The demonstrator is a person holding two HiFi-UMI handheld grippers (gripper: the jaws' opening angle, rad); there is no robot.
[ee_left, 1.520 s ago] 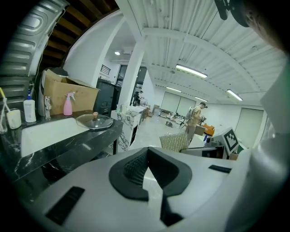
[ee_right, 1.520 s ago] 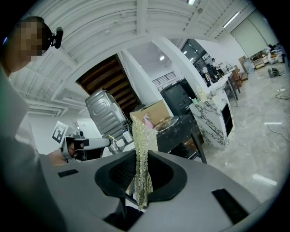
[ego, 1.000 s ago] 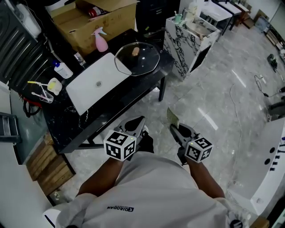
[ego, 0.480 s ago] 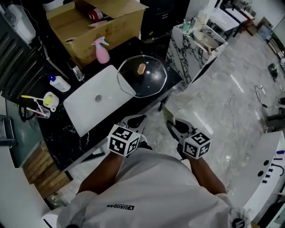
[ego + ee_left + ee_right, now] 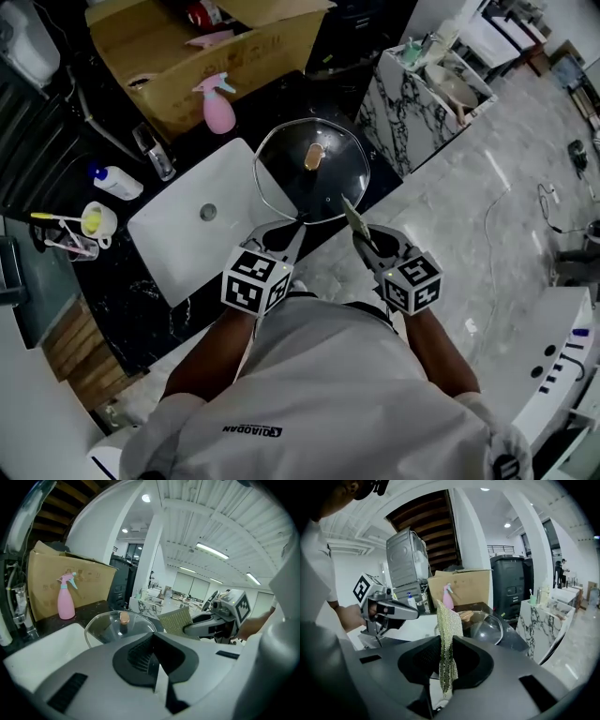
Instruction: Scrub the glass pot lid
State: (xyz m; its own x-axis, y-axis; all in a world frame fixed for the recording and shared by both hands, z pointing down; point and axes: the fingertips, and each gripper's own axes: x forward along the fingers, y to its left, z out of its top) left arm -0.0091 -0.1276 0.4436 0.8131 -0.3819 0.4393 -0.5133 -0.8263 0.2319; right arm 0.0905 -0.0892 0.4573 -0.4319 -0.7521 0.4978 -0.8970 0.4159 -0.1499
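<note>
Glass pot lid (image 5: 312,171) lies flat on the black counter (image 5: 122,272), knob (image 5: 313,157) up, and its left rim meets the right edge of the white sink (image 5: 187,225). A pink spray bottle (image 5: 217,105) stands behind the sink, in front of an open cardboard box (image 5: 187,47). Your left gripper (image 5: 281,242) hangs at the counter's front edge, just short of the lid's near rim. Its jaws are pressed together with nothing between them, as the left gripper view shows. Your right gripper (image 5: 361,232) is beside it, level with it. Its jaws are clamped on a greenish mesh scrub pad (image 5: 447,644). The pad stands up out of the jaws and points toward the lid. In the left gripper view the pad (image 5: 176,620) sits in the air just right of the lid (image 5: 117,627). Contact with the glass cannot be made out.
</note>
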